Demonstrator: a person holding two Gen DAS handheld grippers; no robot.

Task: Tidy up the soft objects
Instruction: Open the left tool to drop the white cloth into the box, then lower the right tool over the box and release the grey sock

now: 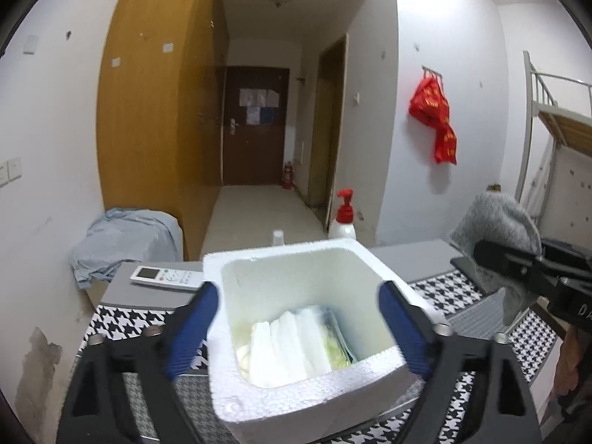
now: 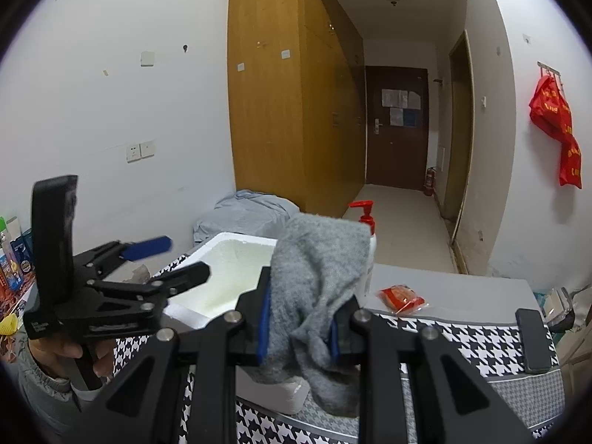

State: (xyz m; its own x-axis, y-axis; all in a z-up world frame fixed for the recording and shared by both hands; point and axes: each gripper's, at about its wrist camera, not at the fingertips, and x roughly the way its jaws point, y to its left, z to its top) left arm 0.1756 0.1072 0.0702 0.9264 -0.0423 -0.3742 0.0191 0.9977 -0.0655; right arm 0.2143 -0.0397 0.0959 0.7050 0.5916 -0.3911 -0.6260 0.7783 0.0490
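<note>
A: While we're at it, biggest thing first: the table (image 2: 462,292), flat grey top w/ a black-and-white houndstooth cloth (image 1: 518,336) over the near part.

B: Then the foam box (image 1: 222,370). White styrofoam, pebbly, thick walls, squarish, open top. Sits on the cloth.

A: What's inside?

B: Folded white cloths (image 1: 292,347), soft, lying in layers on the bottom. Something yellowish-green under them at the right side, can't tell what.

A: Left gripper (image 1: 296,329)?

B: Jaws spread wide, blue ribbed pads, one on each side of the box. Can't tell if they touch the walls. Nothing held.

A: Right gripper (image 2: 299,329)?

B: Clamped on the grey sock (image 2: 314,296), fuzzy knit, crumpled. Upper part stands above the fingers, toe end hangs below, over the box's near corner in the right wrist view. From the left cam it's off to the right of the box, raised.

A: Smaller stuff?

B: White pump bottle (image 1: 344,222) w/ red pump head, just behind the box. White remote (image 1: 166,277), flat, on the grey top left of the box. Red crinkly packet (image 2: 401,298) on the grey top, well apart from the box.
</note>
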